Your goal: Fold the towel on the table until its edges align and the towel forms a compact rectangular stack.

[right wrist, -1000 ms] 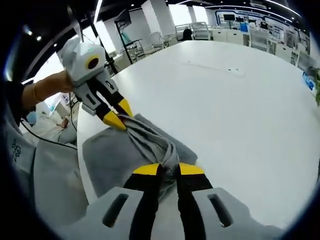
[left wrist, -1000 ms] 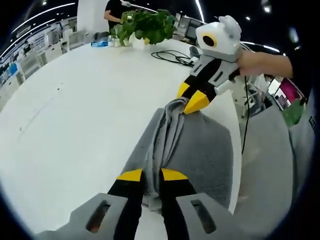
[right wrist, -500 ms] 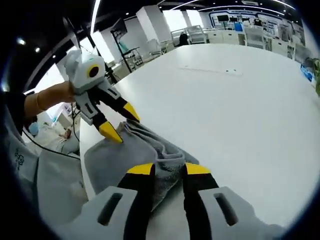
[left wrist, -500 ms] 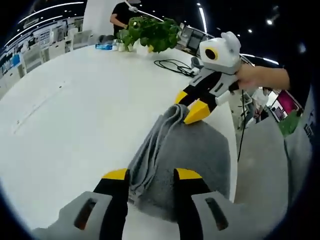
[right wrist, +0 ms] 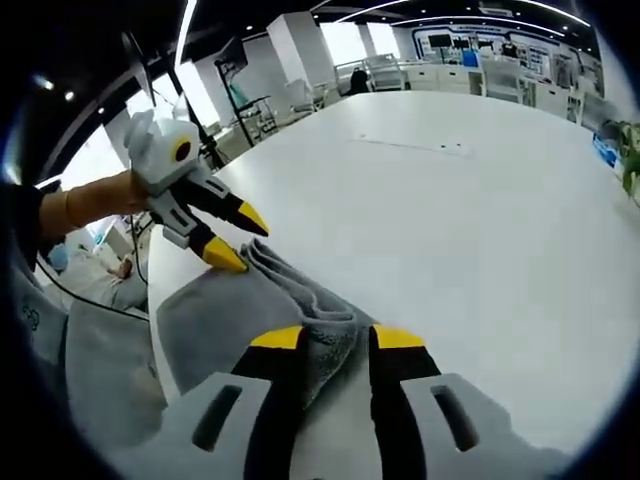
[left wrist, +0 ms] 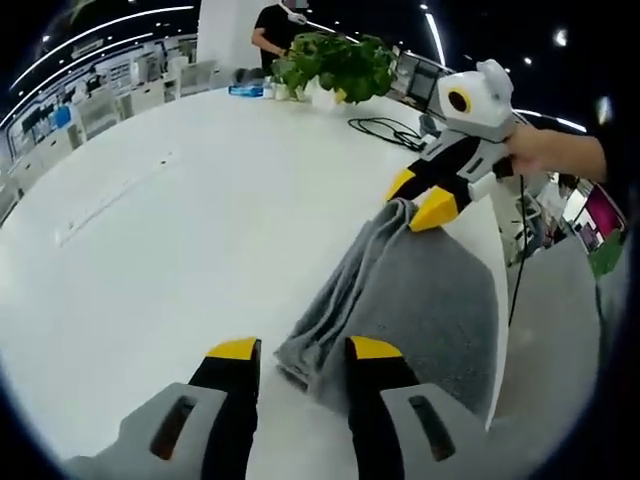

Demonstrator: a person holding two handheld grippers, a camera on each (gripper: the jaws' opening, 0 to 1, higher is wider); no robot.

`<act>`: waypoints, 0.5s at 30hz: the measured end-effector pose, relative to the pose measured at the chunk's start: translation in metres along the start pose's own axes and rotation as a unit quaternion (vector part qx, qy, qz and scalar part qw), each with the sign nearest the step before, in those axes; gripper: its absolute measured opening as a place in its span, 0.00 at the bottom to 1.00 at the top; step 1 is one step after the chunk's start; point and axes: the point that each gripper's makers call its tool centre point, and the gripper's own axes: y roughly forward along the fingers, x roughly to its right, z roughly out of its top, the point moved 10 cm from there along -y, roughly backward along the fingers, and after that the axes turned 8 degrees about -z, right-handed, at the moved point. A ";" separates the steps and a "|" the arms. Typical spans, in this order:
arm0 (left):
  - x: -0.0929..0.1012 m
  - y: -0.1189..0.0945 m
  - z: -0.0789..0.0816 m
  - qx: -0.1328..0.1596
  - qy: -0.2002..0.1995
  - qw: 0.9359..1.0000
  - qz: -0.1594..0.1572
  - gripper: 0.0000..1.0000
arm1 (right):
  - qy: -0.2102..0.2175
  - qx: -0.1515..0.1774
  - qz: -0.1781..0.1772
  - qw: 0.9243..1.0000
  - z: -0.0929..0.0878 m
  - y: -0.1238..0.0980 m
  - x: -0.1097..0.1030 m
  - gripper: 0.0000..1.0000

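Your grey towel lies at the near edge of the white worktop, folded over, with a bunched ridge of folds along one long side. In the left gripper view its long axis runs from just ahead of your left claw up and away to your right claw; in the right gripper view the towel runs the other way, from your right claw toward the left claw.

Your left claw stands apart, its yellow tips either side of the towel's near corner and gripping nothing. Your right claw is likewise apart, straddling the ridge at its end; in the left gripper view its yellow tips sit at the far corner of the towel, close to or touching the cloth, and whether they touch cannot be told. A hand holds it from the right of that view; in the right gripper view a hand holds the left claw, tilted down toward the cloth.

At the far end of the worktop stand a leafy green plant, a coiled black cable and a blue item, all well apart from the towel. A person stands behind the plant. The white surface beside the towel carries nothing.
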 end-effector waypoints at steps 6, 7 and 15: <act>-0.003 0.004 -0.004 0.039 -0.041 0.998 0.022 0.33 | -0.003 0.001 -0.025 1.000 -0.002 0.002 0.002 0.20; -0.004 0.003 -0.004 0.043 -0.043 0.998 0.027 0.32 | 0.003 0.003 -0.028 1.000 -0.003 0.003 0.003 0.21; -0.009 -0.006 -0.012 0.038 -0.047 0.997 0.042 0.34 | 0.019 0.010 -0.049 0.999 -0.009 0.001 0.005 0.27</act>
